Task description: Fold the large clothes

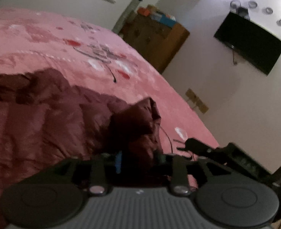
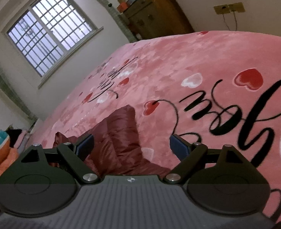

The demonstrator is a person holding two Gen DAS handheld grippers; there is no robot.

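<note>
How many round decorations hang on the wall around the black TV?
4: one above the television's upper corner, then three trailing right. Blurred; more may be hidden.

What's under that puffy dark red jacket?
The puffy dark red jacket lies on a pink fleece blanket printed with hearts and black lettering. The blanket shows all around it; the part of the pattern right beneath the jacket is covered.
</note>
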